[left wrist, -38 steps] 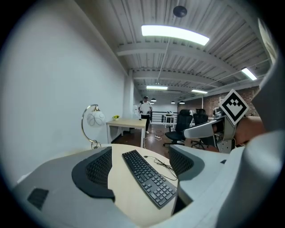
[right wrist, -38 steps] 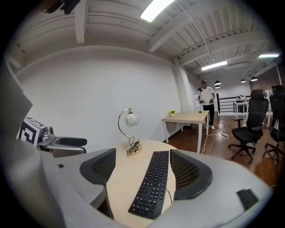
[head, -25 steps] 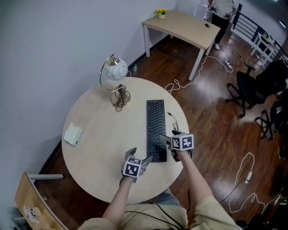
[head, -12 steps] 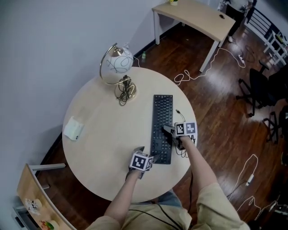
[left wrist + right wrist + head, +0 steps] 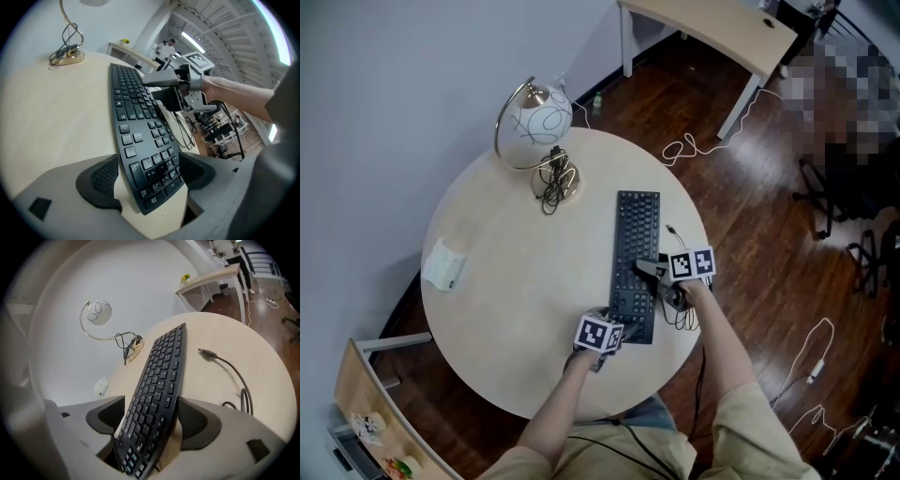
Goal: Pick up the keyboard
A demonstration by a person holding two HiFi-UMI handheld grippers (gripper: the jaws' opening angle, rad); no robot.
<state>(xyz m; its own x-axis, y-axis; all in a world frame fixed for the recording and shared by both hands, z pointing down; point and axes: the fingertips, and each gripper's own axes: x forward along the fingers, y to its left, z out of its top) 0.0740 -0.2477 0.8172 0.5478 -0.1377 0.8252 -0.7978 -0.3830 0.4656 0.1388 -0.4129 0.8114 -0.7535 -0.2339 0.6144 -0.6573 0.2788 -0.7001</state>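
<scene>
A black keyboard (image 5: 636, 258) lies lengthwise on the round beige table (image 5: 506, 281). My left gripper (image 5: 614, 325) is at its near end. In the left gripper view that gripper (image 5: 149, 173) straddles the near corner of the keyboard (image 5: 136, 140), and bare table shows between the left pad (image 5: 101, 177) and the keys. My right gripper (image 5: 650, 272) comes in from the keyboard's right long edge. In the right gripper view that gripper (image 5: 152, 417) has the keyboard (image 5: 157, 380) between its jaws, which are closing. The right pad (image 5: 194, 420) stands close against the edge.
The keyboard's loose cable with its USB plug (image 5: 206, 352) lies on the table to the right. A globe-shaped lamp (image 5: 534, 122) stands at the far left, a small white object (image 5: 443, 265) at the left rim. Beyond the table are wood floor, a desk (image 5: 722, 23) and office chairs.
Both grippers have sunk onto the keyboard. The left one moved in from beside it to its near end, and the right one slid onto its right edge.
</scene>
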